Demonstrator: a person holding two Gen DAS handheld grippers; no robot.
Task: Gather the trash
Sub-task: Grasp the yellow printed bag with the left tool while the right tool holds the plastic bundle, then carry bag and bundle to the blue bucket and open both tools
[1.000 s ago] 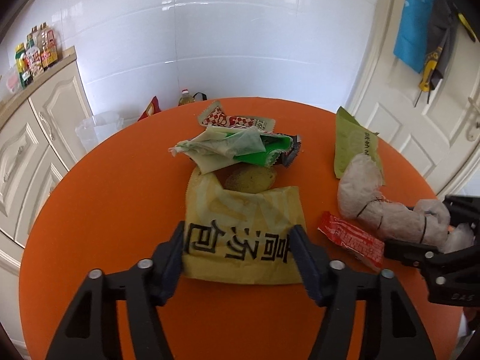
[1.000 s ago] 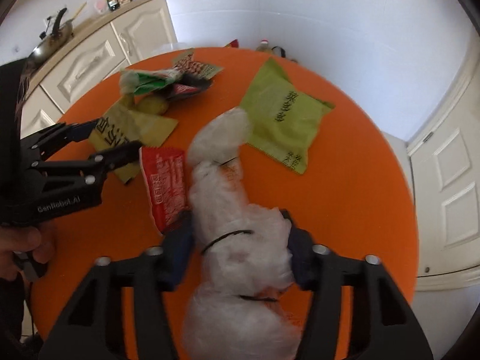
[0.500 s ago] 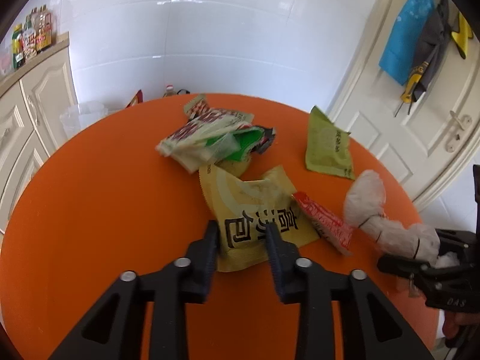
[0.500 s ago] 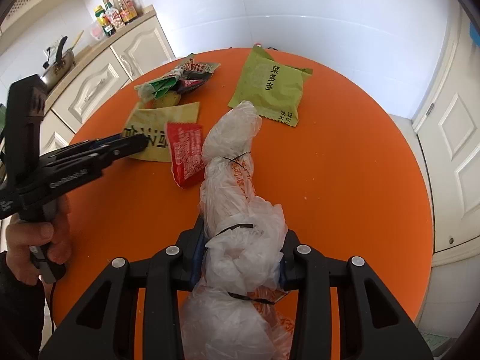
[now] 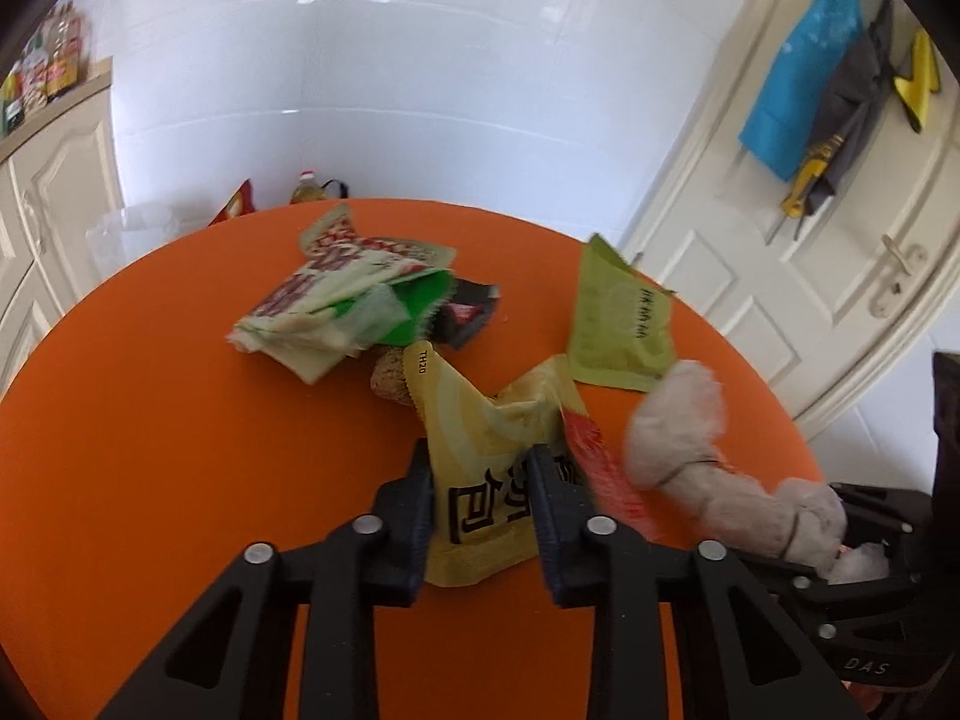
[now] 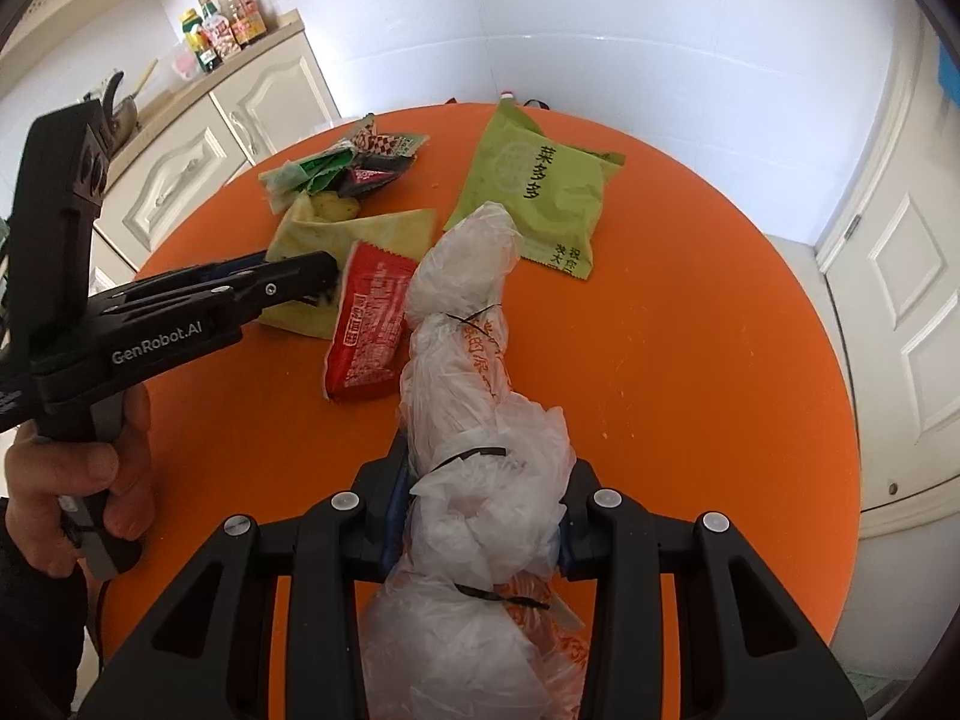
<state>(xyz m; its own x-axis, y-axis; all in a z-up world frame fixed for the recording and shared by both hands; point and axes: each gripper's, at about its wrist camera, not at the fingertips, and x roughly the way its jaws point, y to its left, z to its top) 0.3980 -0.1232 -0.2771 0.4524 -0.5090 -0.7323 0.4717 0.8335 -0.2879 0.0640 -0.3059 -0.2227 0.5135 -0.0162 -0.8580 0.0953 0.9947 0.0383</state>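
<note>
The black left gripper [image 6: 324, 276] reads "GenRobot.AI". The flat green foil packet [image 6: 540, 192] near the table's far edge shows "菜多多". The crumpled yellow wrapper [image 5: 480, 480] shows "TH20", perhaps "包".

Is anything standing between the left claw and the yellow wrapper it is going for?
Nothing visible does. The left claw already straddles the yellow wrapper, its jaws having just been closing, crumpling it between them. The red packet lies against the wrapper's right edge, outside the jaws.

The orange table [image 5: 180, 450] is viewed closely, obliquely downward, from each gripper; the yellow packet [image 5: 480, 480] [image 6: 336, 234] is shared
</note>
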